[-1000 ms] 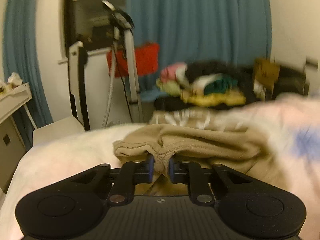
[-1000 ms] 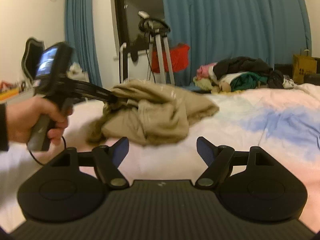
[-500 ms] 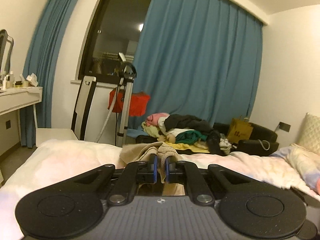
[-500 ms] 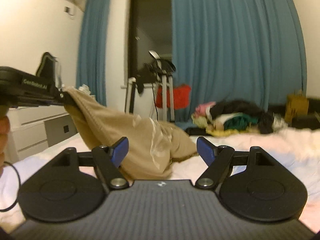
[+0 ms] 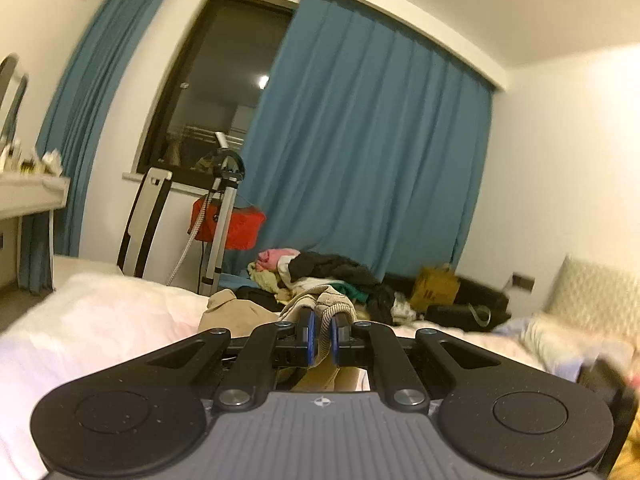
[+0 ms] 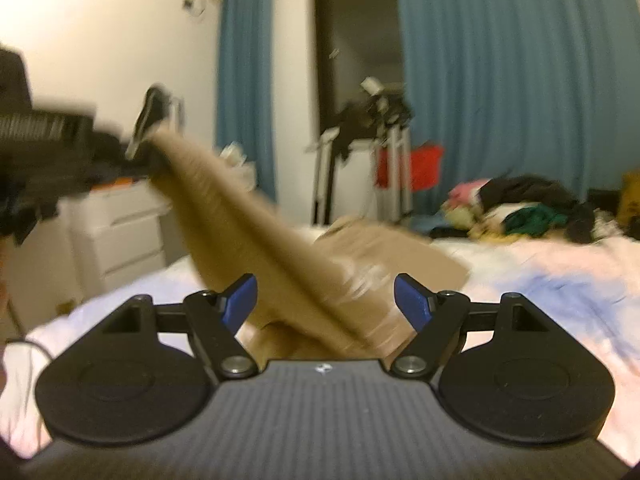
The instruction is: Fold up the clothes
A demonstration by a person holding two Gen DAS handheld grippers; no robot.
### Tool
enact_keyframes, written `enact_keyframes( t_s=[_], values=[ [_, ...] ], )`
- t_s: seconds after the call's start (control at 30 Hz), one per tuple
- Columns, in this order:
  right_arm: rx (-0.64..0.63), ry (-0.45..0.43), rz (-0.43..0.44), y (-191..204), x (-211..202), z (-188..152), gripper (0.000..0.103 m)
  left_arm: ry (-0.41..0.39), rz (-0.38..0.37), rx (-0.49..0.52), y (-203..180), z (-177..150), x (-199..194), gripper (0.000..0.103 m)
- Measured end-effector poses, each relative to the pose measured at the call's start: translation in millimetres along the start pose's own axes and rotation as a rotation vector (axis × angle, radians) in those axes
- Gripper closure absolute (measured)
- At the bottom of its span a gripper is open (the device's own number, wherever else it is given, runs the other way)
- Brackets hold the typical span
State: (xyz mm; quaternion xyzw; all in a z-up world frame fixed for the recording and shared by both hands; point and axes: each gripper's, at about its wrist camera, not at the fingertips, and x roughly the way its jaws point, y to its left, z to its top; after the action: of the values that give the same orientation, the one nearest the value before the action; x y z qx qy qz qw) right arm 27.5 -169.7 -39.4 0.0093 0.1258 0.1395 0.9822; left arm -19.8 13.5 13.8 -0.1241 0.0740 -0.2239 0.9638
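Observation:
My left gripper (image 5: 323, 334) is shut on the ribbed hem of a tan garment (image 5: 334, 305), holding it high above the bed. In the right wrist view the left gripper (image 6: 144, 152) is at upper left, and the tan garment (image 6: 256, 240) hangs from it in a long slanted drape down to the bed (image 6: 560, 280). My right gripper (image 6: 325, 300) is open and empty, low over the bed, with the garment's lower part between and just beyond its blue fingertips (image 6: 410, 300).
A pile of mixed clothes (image 5: 320, 272) lies at the far end of the bed (image 5: 100, 312). A tripod stand (image 5: 222, 216) and red bag (image 5: 236, 228) stand by the blue curtain. A white drawer unit (image 6: 116, 236) is at the left.
My left gripper has lifted the tan garment higher, stretching it into a long drape. My right gripper has moved in closer under the hanging cloth and stays open.

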Motion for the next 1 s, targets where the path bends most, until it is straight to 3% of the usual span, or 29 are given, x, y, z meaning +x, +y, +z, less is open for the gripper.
enact_keyframes(
  t_s=[0.13, 0.27, 0.43, 0.47, 0.5, 0.53, 0.6, 0.7, 0.83, 1.0],
  values=[
    [-0.008, 0.144, 0.043, 16.5, 34.9, -21.1, 0.027, -0.027, 0.021, -0.093, 28.8, -10.2, 7.3, 0.095],
    [0.025, 0.257, 0.004, 15.1, 81.7, -42.0, 0.027, -0.020, 0.067, -0.144, 56.4, -17.5, 18.6, 0.095],
    [-0.108, 0.264, -0.093, 13.4, 123.2, -65.6, 0.028, 0.001, 0.112, -0.204, 94.6, -26.2, 38.7, 0.095],
    [-0.124, 0.260, -0.103, 12.0, 127.0, -69.0, 0.032, 0.004, 0.118, -0.215, 101.5, -28.8, 40.2, 0.095],
    [-0.096, 0.264, -0.097, 6.7, 128.4, -67.3, 0.048, 0.007, 0.123, -0.224, 107.3, -30.4, 42.2, 0.095],
    [-0.070, 0.268, -0.092, 1.9, 129.4, -64.8, 0.067, 0.010, 0.128, -0.230, 112.2, -30.9, 44.9, 0.095],
    [-0.035, 0.273, -0.085, -2.3, 127.7, -54.0, 0.087, 0.016, 0.138, -0.243, 121.8, -32.0, 50.2, 0.095],
    [-0.079, 0.221, -0.098, -7.9, 110.7, -29.0, 0.092, 0.024, 0.144, -0.259, 132.7, -33.5, 56.1, 0.095],
    [-0.138, 0.149, -0.146, -26.1, 71.7, 7.3, 0.095, 0.032, 0.092, -0.251, 123.0, -34.2, 51.2, 0.095],
    [-0.121, 0.158, -0.260, -64.7, 38.3, 26.4, 0.095, 0.073, 0.039, -0.239, 107.7, -38.9, 50.7, 0.095]
  ],
)
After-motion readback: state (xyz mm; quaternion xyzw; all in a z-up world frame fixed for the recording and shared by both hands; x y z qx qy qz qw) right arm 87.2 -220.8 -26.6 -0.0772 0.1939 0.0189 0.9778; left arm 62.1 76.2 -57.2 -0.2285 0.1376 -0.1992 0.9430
